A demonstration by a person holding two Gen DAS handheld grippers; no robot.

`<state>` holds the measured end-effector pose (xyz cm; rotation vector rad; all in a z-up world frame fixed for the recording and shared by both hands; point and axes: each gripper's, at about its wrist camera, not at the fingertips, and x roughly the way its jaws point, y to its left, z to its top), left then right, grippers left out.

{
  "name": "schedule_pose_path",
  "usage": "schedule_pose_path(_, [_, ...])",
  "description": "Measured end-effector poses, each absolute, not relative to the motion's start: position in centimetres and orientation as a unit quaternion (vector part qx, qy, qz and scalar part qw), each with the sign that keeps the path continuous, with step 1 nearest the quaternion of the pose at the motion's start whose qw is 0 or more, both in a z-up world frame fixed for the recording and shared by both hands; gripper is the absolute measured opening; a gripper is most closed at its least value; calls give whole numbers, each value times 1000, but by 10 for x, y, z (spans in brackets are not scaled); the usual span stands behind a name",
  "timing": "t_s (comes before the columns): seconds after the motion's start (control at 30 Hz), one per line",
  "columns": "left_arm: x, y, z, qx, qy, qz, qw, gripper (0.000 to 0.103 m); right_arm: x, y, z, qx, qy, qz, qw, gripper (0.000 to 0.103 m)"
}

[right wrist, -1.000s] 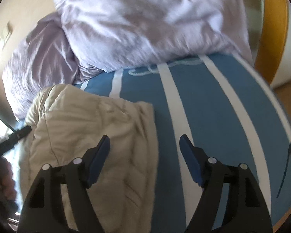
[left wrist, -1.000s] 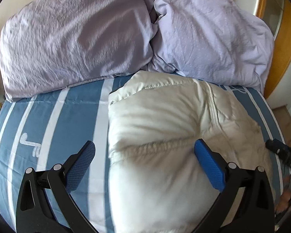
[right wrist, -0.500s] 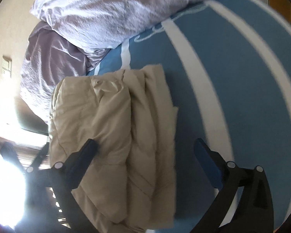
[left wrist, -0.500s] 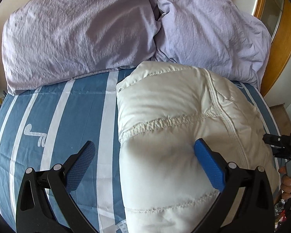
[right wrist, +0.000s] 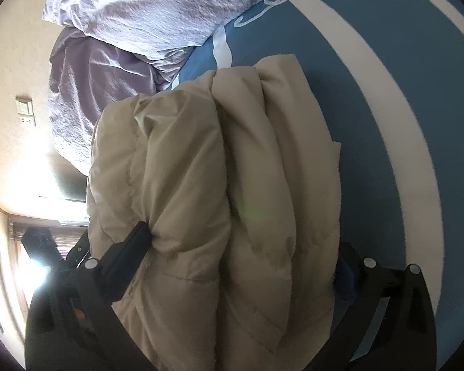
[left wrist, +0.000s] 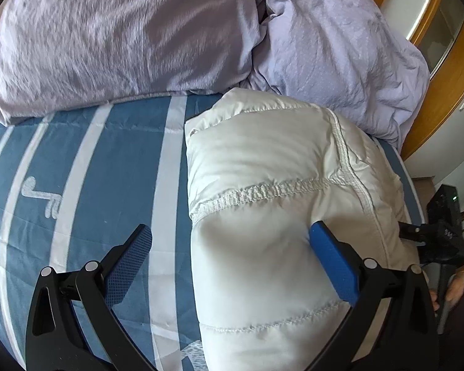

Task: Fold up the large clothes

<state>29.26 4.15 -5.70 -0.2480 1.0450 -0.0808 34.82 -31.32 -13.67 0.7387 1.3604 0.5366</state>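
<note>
Lying on a blue bed cover with white stripes [left wrist: 114, 160], one puffy white quilted jacket [left wrist: 263, 216] sits folded into a thick bundle, just in front of two lilac pillows [left wrist: 123, 37]; the left gripper [left wrist: 229, 250] has its jaws wide apart, one pad over the cover, the other pressing the jacket's top; the right gripper [right wrist: 241, 256] has just been opening its jaws, which now stand wide, straddling the bundle's end [right wrist: 232, 185]; the fold looks nearly finished; the next move likely calls for closing on the bundle or pressing it flat to tidy it; two grippers, one garment
</note>
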Motion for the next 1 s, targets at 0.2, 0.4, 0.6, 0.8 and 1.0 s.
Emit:
schedule_pose_path(0.2, [303,57,-72,-185,524,-71,828,102,347,-318,-139,334,593,256,686,78])
schedule_pose_path(0.4, [309,65,-90,-255,540,-99,796,102,348,-320,-138,335,593,259,685,73])
schedule_pose_path(0.6, [308,74,-117,-349,542,-122,755,102,351,-319,-141,344,594,262,679,73])
schedule_pose_path(0.8, [306,76,-136,-424,529,-137,722,101,353,-320,-146,358,594,267,669,73])
schedule_pose_path(1.0, [305,81,-122,-438,513,-149,723,83,358,-318,-143,378,573,292,666,55])
